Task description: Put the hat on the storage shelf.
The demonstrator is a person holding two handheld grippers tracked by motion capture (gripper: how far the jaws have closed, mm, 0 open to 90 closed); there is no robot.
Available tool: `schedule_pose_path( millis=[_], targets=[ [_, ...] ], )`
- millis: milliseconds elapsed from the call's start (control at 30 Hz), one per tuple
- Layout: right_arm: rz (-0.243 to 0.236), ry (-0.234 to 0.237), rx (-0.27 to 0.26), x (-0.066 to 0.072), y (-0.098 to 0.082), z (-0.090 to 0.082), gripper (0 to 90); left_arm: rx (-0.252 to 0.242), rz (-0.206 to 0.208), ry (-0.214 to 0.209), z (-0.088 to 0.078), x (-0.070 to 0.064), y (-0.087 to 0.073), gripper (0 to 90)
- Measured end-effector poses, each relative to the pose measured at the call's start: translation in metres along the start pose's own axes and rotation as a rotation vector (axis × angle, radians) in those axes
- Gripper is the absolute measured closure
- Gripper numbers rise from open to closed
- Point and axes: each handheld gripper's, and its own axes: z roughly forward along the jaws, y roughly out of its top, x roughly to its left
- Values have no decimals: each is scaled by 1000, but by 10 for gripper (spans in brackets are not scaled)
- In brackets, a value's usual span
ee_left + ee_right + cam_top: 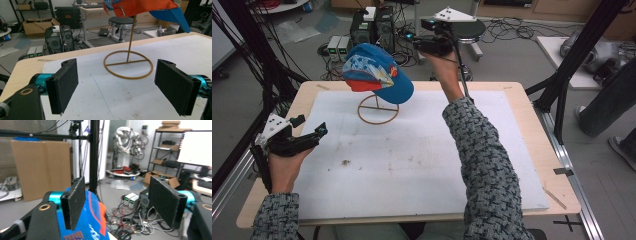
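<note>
A blue cap (379, 72) with an orange underside (140, 7) and a printed panel rests on top of a thin wooden stand (377, 108), whose ring base (128, 65) lies on the white mat (412, 155). My left gripper (309, 127) hovers low over the mat's left edge, open and empty, pointing toward the stand. My right gripper (412, 42) is raised to the cap's right, above the table's far edge. It is open and empty, and the cap (87, 220) shows below its left jaw.
The wooden table (532, 130) carries the mat, which has small dirt marks (346, 162) near the middle. Beyond the far edge are a round stool (464, 30), computer towers (372, 27) and cables. Black frame posts (569, 55) stand at the right.
</note>
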Motion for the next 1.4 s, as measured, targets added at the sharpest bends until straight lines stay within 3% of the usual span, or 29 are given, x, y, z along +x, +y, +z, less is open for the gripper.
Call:
schedule_pose_path(
  millis=[167,400,533,733,833,867,933,1000,1067,1400],
  targets=[
    [-9,-45,-5,-15,2,-29,225,7,8,3,-1,-2,-2,192],
    [-34,-125,-25,-30,-3,-77,223,7,7,5,-3,-2,-3,192],
    [-38,-147,-31,-35,-7,-93,221,7,5,5,-2,-2,-3,192],
    [-17,-188,-33,-46,-22,-124,212,13,4,4,0,-2,-3,192],
    [37,-170,35,-53,-25,-136,187,10,5,2,1,-2,-2,192],
    [21,-190,1,-52,-30,-146,188,15,10,4,1,-2,-2,192],
    [6,-202,-16,-51,-31,-149,188,15,6,2,2,-3,-2,192],
    [1,-204,11,-52,-34,-157,189,15,7,1,2,-3,-3,192],
    [0,-211,-7,-52,-38,-164,189,18,11,0,2,-3,-2,192],
    [24,-253,12,-55,-73,-202,188,17,14,1,4,-5,-2,192]
  ],
)
